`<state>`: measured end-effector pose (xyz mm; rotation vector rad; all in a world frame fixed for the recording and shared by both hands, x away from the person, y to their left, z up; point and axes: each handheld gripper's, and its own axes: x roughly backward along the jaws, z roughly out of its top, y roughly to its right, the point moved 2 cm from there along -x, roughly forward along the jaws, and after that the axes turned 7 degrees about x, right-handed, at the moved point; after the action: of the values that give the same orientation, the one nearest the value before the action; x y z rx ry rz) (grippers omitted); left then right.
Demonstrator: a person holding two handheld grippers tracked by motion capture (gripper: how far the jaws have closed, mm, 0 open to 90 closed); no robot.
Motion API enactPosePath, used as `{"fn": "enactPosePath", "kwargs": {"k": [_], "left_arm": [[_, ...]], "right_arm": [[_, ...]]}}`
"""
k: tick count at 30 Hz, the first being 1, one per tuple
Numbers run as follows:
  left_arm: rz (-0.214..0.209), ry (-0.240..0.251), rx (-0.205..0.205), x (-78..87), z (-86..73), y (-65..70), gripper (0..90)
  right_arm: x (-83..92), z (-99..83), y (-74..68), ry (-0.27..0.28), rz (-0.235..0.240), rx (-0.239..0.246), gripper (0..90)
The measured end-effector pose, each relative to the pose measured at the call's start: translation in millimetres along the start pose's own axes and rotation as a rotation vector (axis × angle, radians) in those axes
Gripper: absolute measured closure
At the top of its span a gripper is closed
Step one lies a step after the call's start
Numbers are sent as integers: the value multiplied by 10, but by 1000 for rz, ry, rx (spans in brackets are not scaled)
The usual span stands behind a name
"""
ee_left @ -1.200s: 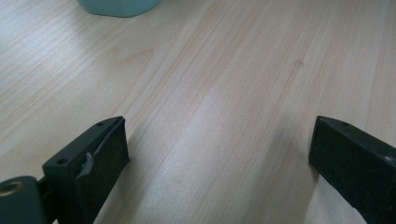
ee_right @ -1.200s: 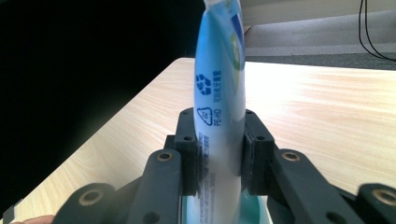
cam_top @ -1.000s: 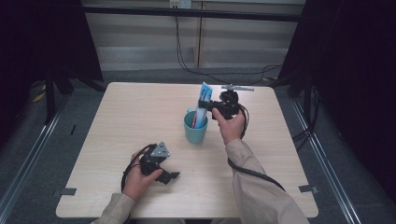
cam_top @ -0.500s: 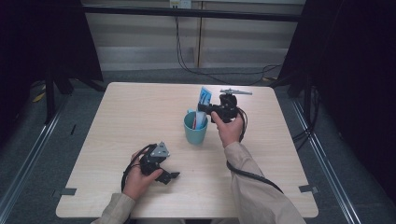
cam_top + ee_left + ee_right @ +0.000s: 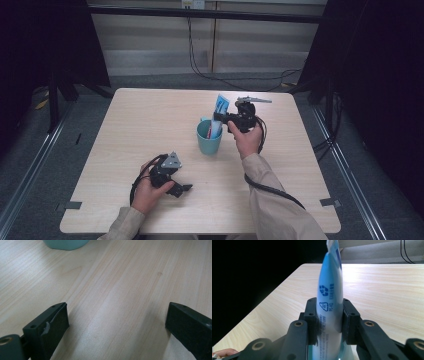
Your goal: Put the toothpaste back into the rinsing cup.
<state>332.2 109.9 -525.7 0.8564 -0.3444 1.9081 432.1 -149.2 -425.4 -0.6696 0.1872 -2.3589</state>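
Observation:
A teal cup [image 5: 208, 137] stands near the middle of the wooden table [image 5: 150, 120]. A blue and white toothpaste tube [image 5: 218, 116] stands upright with its lower end inside the cup. My right gripper [image 5: 220, 118] is shut on the tube [image 5: 330, 300], which rises between its jaws in the right gripper view. My left gripper [image 5: 184, 189] rests low on the table near the front edge, open, with bare wood between its jaws [image 5: 117, 320]. The cup's base [image 5: 65, 243] shows at the top of the left gripper view.
Black cables trail from both grippers across the table. Dark frames and curtains stand at both sides, and floor rails [image 5: 30, 170] run along the table's left and right.
The right gripper has lowered the tube a little further into the cup. The left gripper has stayed put.

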Motion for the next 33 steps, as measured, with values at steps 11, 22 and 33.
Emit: {"fn": "enactPosePath", "kwargs": {"k": [11,22,33], "left_arm": [[0,0,0,0,0,0,44],[1,-1,-2,1,0,-1,44],[2,-6,-2,4,0,0,43]], "right_arm": [[40,-13,28,-6,3,-3,686],[85,-14,43,-9,-9,5,628],[117,-19,48,-18,1,15,509]]}}
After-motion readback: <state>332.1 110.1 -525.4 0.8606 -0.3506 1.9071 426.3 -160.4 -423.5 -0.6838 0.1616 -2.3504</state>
